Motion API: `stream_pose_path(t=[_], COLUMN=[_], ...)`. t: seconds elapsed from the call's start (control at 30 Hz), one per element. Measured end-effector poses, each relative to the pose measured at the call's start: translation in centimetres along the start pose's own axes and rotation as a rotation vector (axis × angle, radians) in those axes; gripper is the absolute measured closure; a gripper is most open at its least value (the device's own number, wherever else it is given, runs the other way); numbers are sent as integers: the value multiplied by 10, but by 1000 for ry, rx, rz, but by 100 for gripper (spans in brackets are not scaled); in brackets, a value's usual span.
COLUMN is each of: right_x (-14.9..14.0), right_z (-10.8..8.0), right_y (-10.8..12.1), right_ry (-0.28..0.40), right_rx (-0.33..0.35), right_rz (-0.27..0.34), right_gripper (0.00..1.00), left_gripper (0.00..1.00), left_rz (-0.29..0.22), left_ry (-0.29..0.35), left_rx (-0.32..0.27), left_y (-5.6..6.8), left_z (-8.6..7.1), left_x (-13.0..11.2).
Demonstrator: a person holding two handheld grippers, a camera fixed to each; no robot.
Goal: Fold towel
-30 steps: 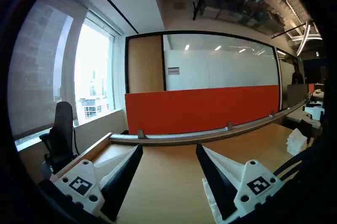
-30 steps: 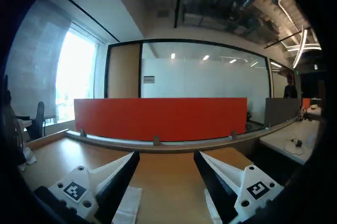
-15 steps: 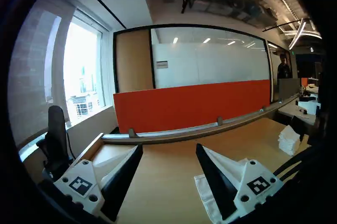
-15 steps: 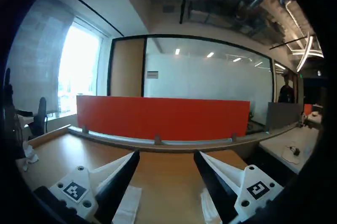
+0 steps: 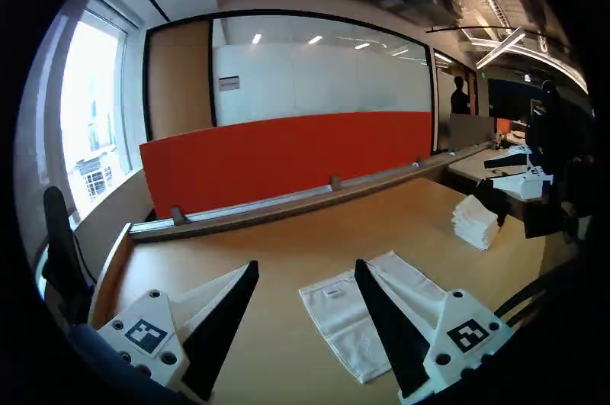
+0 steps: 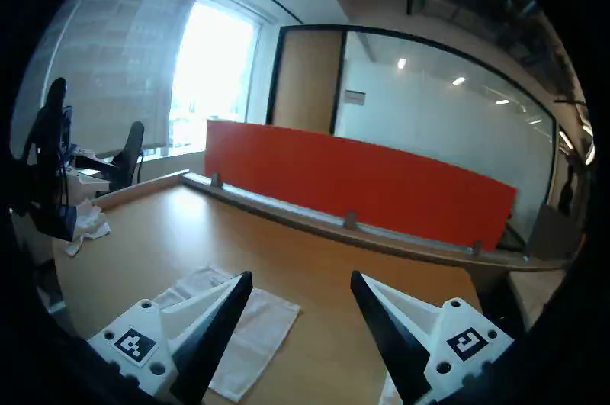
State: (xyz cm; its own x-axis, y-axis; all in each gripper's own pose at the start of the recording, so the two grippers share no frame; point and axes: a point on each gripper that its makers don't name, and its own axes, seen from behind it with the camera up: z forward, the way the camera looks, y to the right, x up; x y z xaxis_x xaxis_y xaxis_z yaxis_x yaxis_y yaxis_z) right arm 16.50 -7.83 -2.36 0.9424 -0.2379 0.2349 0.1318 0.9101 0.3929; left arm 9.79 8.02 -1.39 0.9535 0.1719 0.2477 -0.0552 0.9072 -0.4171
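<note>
Below and just ahead of the left claw (image 5: 305, 263) I see the towel (image 5: 335, 317) lying spread flat on the wooden desk (image 5: 305, 233), a white rectangle with a small tag near its far edge. It runs under that claw's right finger and reaches partway into the gap between the two fingers. I read this claw as spread wide with nothing between its fingers; whether the right finger touches the cloth I cannot tell. Farther off to this claw's right, well apart from the flat towel, sits a stack of folded towels (image 5: 474, 222). Straight ahead, an orange divider panel (image 5: 282, 149) stands along the desk's far edge, and a dark office chair (image 5: 57, 245) shows at the far left. From the right gripper view, the right claw (image 6: 301, 274) is likewise parted and empty. The same towel (image 6: 263, 325) lies on the desk (image 6: 191, 229) below it and to its left, passing beneath its left finger. Well off to this claw's left a crumpled white cloth (image 6: 88, 222) rests near the desk's edge, and the divider panel (image 6: 358, 176) crosses ahead.
</note>
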Motion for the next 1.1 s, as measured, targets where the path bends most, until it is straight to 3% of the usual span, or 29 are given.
stream_pose_path(t=[0.4, 0.77, 1.1], right_x=[-36, -91, -147], right_z=[5, 12, 17], right_y=[-26, -44, -58], right_ry=[-122, -204, -279], right_rx=[121, 178, 204], right_rz=[-58, -76, -76], right_gripper=[0, 0, 0], left_gripper=[6, 6, 6], left_rz=[41, 68, 108], left_ry=[-107, -189, -271], left_rx=[-138, -196, -225], left_y=[32, 58, 72], left_z=[7, 14, 18], left_x=[-39, -90, -143])
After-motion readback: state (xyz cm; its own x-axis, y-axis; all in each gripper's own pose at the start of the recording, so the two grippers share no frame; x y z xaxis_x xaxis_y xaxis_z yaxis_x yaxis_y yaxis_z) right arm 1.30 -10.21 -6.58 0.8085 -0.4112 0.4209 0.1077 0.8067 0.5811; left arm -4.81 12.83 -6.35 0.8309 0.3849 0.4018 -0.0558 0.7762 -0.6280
